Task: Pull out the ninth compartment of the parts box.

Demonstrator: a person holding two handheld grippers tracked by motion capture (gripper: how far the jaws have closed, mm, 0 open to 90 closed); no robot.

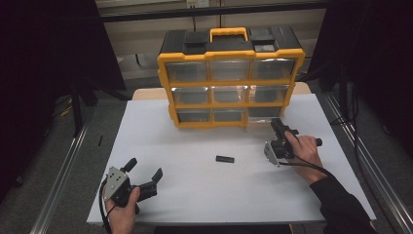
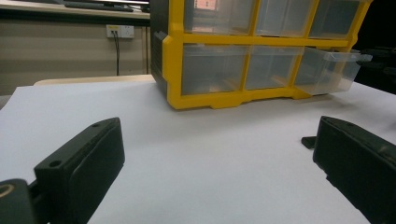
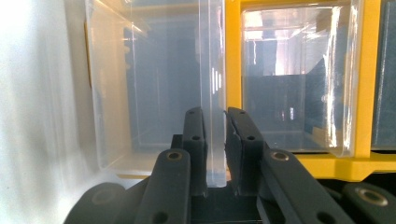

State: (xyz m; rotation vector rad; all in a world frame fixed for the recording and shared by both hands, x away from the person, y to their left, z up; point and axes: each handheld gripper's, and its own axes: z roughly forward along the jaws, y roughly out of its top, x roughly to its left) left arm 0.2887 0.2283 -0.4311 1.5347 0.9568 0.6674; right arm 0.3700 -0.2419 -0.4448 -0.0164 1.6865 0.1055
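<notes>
A yellow and black drawer cabinet [image 1: 231, 78] stands at the back of the white table [image 1: 195, 195]. Its bottom right clear drawer [image 1: 262, 122] is pulled partly out, which also shows in the left gripper view [image 2: 329, 70]. My right gripper [image 1: 278, 126] reaches to that drawer's front. In the right gripper view its jaws [image 3: 215, 122] are shut on the drawer's clear handle tab [image 3: 212, 84]. My left gripper [image 1: 144, 171] rests near the table's front left corner, open with nothing between its jaws [image 2: 215, 135]. A small flat black piece [image 1: 225, 159] lies mid-table between the two grippers.
The cabinet's other clear drawers [image 1: 229, 70] are pushed in and look empty. Bare white tabletop lies between the cabinet and the front edge. Metal rails [image 1: 63, 170] run along the floor on both sides of the table.
</notes>
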